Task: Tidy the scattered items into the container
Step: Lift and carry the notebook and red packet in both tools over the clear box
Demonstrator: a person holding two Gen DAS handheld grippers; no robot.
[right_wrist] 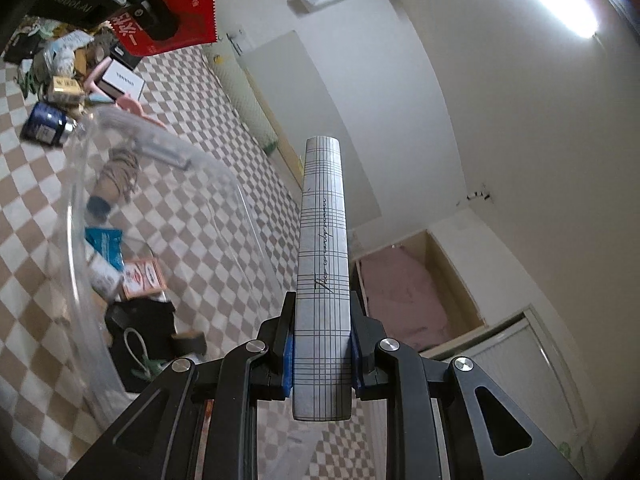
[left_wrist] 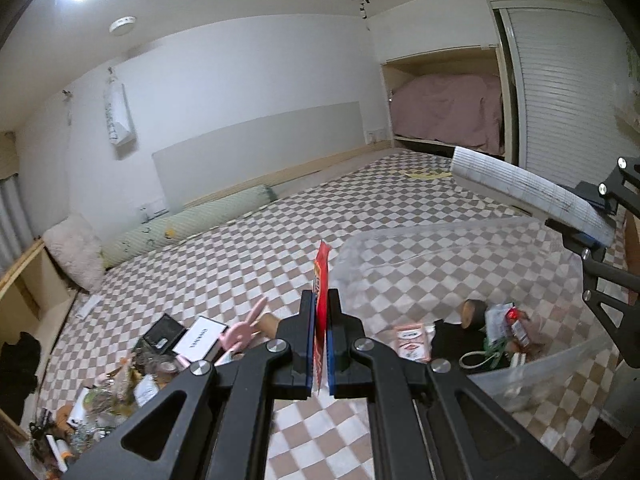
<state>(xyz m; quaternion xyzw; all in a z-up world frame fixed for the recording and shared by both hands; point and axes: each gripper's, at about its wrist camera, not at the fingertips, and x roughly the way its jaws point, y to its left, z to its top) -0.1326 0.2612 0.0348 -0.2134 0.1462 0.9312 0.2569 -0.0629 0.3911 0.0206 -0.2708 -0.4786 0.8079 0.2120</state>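
A brown-and-white checkered cover (left_wrist: 256,248) spreads across the bed or floor of a white-walled bedroom, lit by a ceiling strip light. Nearest in the left wrist view, the left gripper (left_wrist: 320,344) is clamped tight on a flat red snack packet (left_wrist: 321,280), held edge-on and upright between its blue pads; in the right wrist view the same packet (right_wrist: 176,16) shows its red face with white lettering and a serrated edge. The right gripper (right_wrist: 322,356) is closed narrowly on a long grey case printed with thin grid lines and a line of script (right_wrist: 323,256), which sticks straight out past the fingers. Just beyond the left gripper sits the clear plastic container (left_wrist: 520,376), already holding a black pouch (left_wrist: 456,340), a pink-and-white card pack (left_wrist: 412,340), a roll of dark tape (left_wrist: 474,312) and other small packets. To the left of it lies the scattered pile (left_wrist: 120,392), with a pink rabbit-shaped item (left_wrist: 244,332), a white box with black lettering (left_wrist: 200,338) and a black box (left_wrist: 162,332). Farther off a green bolster (left_wrist: 188,224) and a fluffy white cushion (left_wrist: 76,252) lie along the wall, and an open closet holds pink bedding (left_wrist: 444,112).
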